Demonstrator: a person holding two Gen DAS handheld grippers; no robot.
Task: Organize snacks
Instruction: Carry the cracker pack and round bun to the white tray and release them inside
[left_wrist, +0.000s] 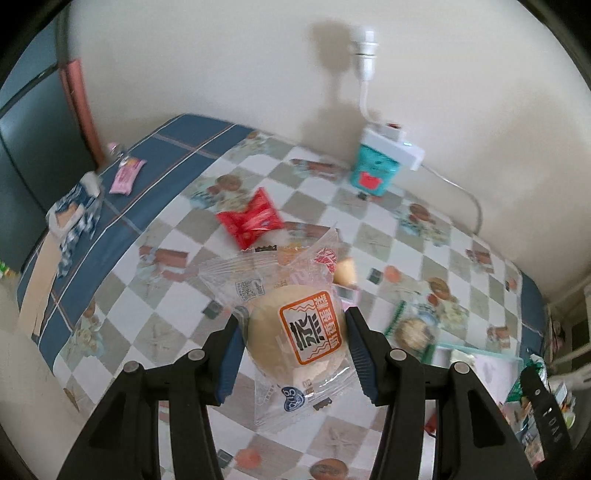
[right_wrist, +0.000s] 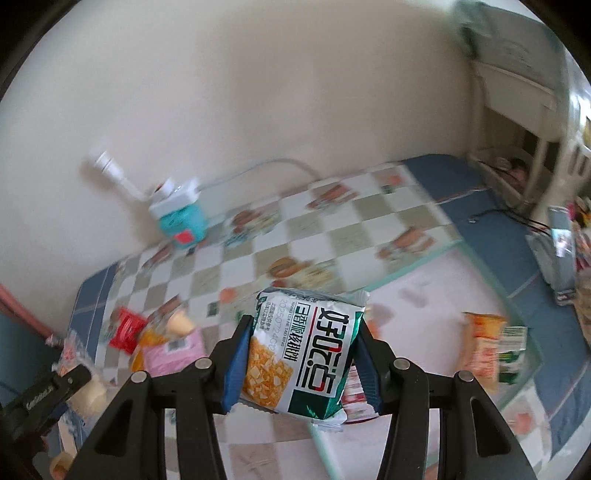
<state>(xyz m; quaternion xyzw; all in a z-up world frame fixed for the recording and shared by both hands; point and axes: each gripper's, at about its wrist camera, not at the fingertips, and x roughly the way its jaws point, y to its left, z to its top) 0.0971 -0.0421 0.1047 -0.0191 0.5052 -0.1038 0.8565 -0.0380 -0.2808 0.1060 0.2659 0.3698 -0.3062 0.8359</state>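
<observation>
Left gripper (left_wrist: 293, 341): both blue-padded fingers (left_wrist: 231, 354) pinch a round pale bun in a clear wrapper (left_wrist: 295, 332) at its two sides; orange-and-white label faces the camera; wrapper held above the checked tablecloth (left_wrist: 177, 206), not resting on it.

Right gripper (right_wrist: 301, 354): fingers (right_wrist: 238, 362) clamped on a green-and-white biscuit packet (right_wrist: 303, 354) with a yellow cracker picture, held clear of the surface.

Left wrist view, items on the cloth:
- red snack packet (left_wrist: 251, 218), 11 o'clock of the bun, lying flat.
- pink packet (left_wrist: 127, 177), far out at 10 o'clock, on the blue border of the cloth.
- teal box (left_wrist: 375, 170) at 1 o'clock, against the wall, with a white power strip (left_wrist: 393, 144) on top and a white plug stem rising from it.
- clear tray (left_wrist: 476, 354), 3 o'clock, rim only partly seen; a blurred green packet just beside it.

Right wrist view:
- clear tray (right_wrist: 480, 258) under and beyond the held packet, from 12 to 4 o'clock.
- orange packet (right_wrist: 484, 347) at 3 o'clock, lying inside the tray, a green-and-white packet touching its right side.
- pink packet (right_wrist: 173, 350) and red packet (right_wrist: 127, 328) at 9 o'clock, in a loose heap; detail blurred.
- left gripper's tip at 8 o'clock with the pale bun in it.
</observation>
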